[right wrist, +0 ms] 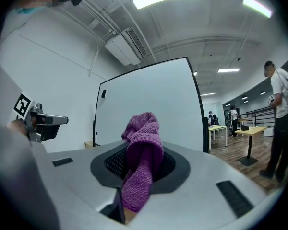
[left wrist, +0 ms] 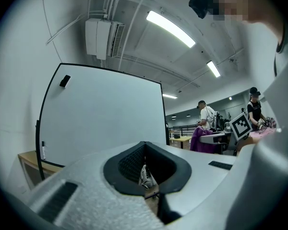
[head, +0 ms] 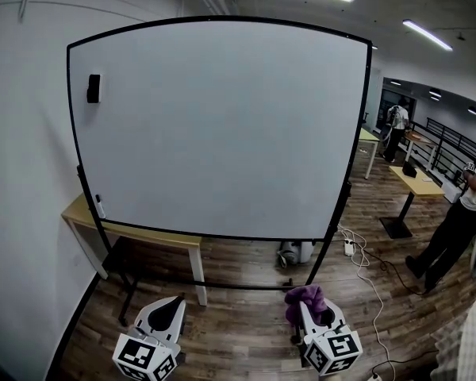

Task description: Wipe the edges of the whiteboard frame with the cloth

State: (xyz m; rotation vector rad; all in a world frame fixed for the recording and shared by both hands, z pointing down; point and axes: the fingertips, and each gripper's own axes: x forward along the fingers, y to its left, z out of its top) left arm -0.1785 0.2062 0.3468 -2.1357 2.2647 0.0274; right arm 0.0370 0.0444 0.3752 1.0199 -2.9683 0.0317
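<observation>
**A:** Start close in. What are the 2 grippers doing?

**B:** The right gripper (right wrist: 140,171) has its jaws pinching a purple knitted cloth (right wrist: 143,150). A bunched tuft stands up past the tips and a tail hangs out below. The left gripper (left wrist: 145,171) has its jaws pressed together with nothing between them.

**A:** And the thing to be wiped?

**B:** It lies ahead of both grippers and above them. The large white whiteboard (head: 214,125) stands upright on dark legs over the brown wood-plank floor (head: 246,332). Its thin black frame (head: 222,236) is well apart from the cloth, and nothing touches it.

**A:** Which relation does the next move turn on?

**B:** The direction of the edges. The bottom edge runs left to right, across the line of the jaws. The right side edge (head: 357,133) runs up and down, above and slightly right of the cloth. The right gripper holds the cloth and is the nearer 1 to the lower right corner, while the left sits below the lower left part. In my judgement the cloth has to travel forward and up to meet an edge, then slide along that edge's length.

**A:** Anything farther off?

**B:** A pale wooden table (head: 75,211) shows behind the board's lower left. A small black block (head: 94,88) sits on the board's upper left. Far to the right, a person in a white top (head: 460,213) stands among desks.
</observation>
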